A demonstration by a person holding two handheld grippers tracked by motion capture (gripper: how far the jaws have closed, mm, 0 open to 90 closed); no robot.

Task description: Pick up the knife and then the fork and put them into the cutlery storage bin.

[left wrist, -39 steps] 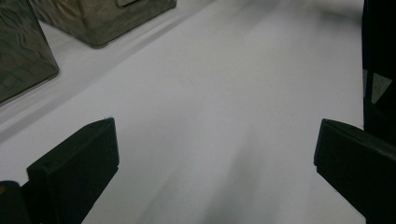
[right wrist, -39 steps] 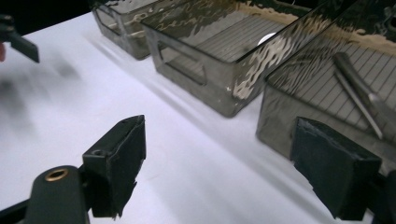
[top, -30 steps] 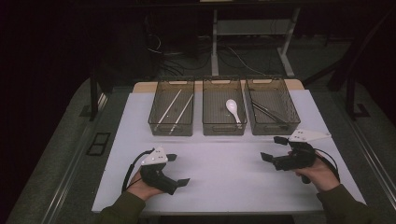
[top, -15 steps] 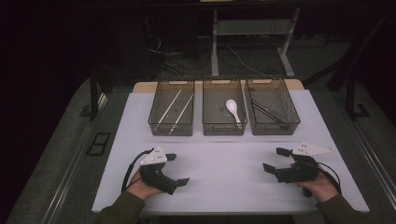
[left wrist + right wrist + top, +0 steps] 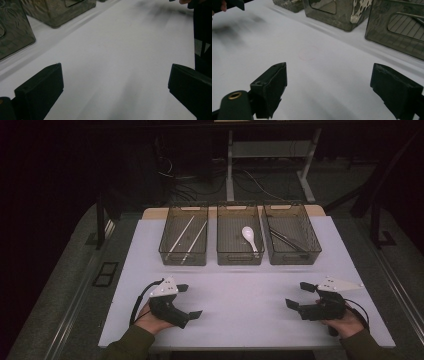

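Note:
Both grippers rest low over the white table top (image 5: 240, 330), near its front edge. On the left, a hand holds my left gripper (image 5: 189, 301) with the jaws wide apart and nothing between them; the left gripper view shows this left gripper (image 5: 115, 95) over bare white surface. My right gripper (image 5: 299, 295) sits at the right, pointing left, also open and empty. In the right gripper view, bare table lies between the jaws of the right gripper (image 5: 337, 90).
Three clear bins stand in a row at the back. The left bin (image 5: 182, 258) holds pale chopsticks (image 5: 186, 236), the middle bin (image 5: 240, 257) a white spoon (image 5: 249, 237), the right bin (image 5: 292, 258) dark utensils (image 5: 287, 239). Dark floor surrounds the table.
The right hand and its gripper have come down and nearer to the front edge of the table. The left hand has stayed put. Both pairs of jaws stand as wide as before.

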